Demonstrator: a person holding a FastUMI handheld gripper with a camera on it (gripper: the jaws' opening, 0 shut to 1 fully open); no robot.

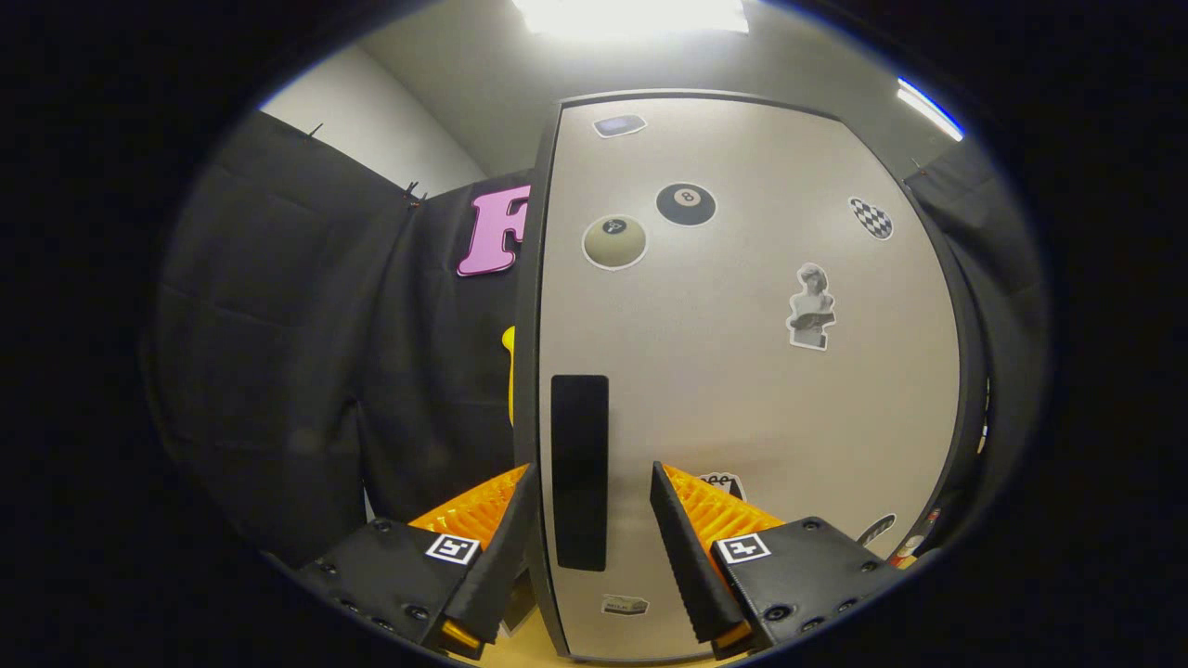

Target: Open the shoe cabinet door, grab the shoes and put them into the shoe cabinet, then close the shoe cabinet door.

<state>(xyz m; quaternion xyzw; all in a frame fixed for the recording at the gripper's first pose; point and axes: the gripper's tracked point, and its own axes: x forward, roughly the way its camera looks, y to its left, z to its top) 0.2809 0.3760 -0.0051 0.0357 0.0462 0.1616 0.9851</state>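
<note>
Gripper [589, 492] jaws wide, straddling door [742, 371] edge with handle [579, 471] between them; door-opening step seems in hand, next likely closing on handle and pulling.

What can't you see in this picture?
Gripper view:
- Inside the shoe cabinet: hidden behind its door.
- The shoes: can't tell where they are.
- Small stickers low on the door: partly covered by the gripper, too small to make out.
- Whether the open jaws touch the black handle between them: unclear.
</note>
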